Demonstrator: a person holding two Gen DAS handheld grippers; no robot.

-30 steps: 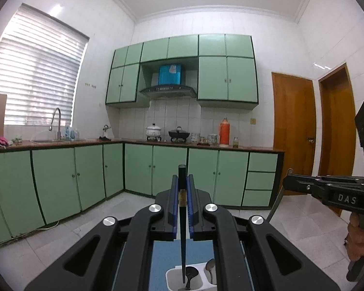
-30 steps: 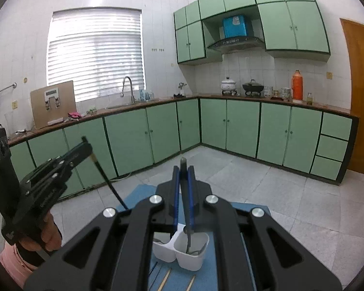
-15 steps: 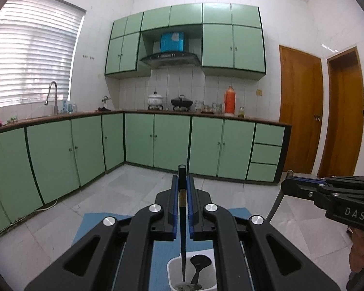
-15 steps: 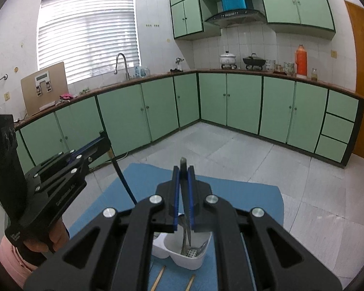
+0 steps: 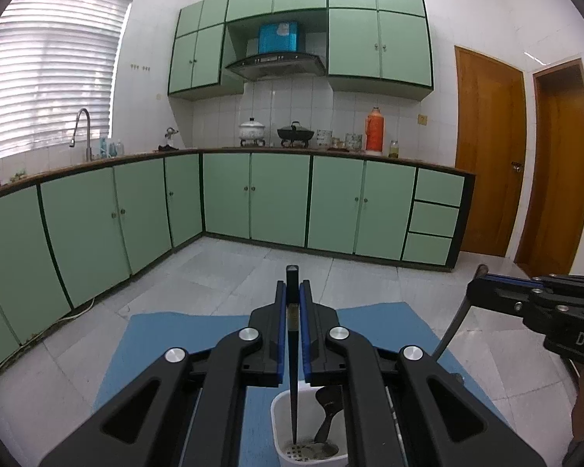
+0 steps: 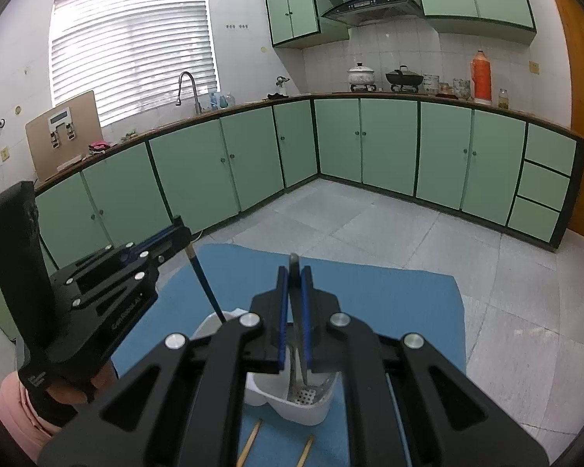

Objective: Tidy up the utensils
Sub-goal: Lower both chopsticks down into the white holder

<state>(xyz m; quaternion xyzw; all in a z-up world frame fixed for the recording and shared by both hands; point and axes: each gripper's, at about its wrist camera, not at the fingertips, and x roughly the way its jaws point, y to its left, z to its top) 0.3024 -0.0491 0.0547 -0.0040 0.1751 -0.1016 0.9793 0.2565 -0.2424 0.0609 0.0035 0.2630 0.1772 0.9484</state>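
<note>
Left gripper: my left gripper (image 5: 293, 292) is clenched on a black chopstick (image 5: 292, 369), pads pressed on its upper end.
Black chopstick: it hangs nearly upright, its thin tip down inside the white utensil holder (image 5: 280, 420), close to the perforated bottom.
Right gripper: my right gripper (image 6: 294, 272) is clenched on a metal utensil (image 6: 296, 334); I cannot tell whether it is a spoon or a fork.
Metal utensil: its lower end reaches into the holder's right compartment, above the drain holes.
Utensil holder: white, two compartments side by side, standing on the blue mat (image 6: 389, 292) towards the mat's near edge. I see a spoon (image 5: 328, 408) leaning inside one compartment.
Mat: it lies on the tiled floor (image 5: 233, 272). Two wooden chopsticks (image 6: 251, 439) lie on it at its near edge, just in front of the holder.
Hands: a hand (image 6: 97, 381) grips the left tool's handle.
</note>
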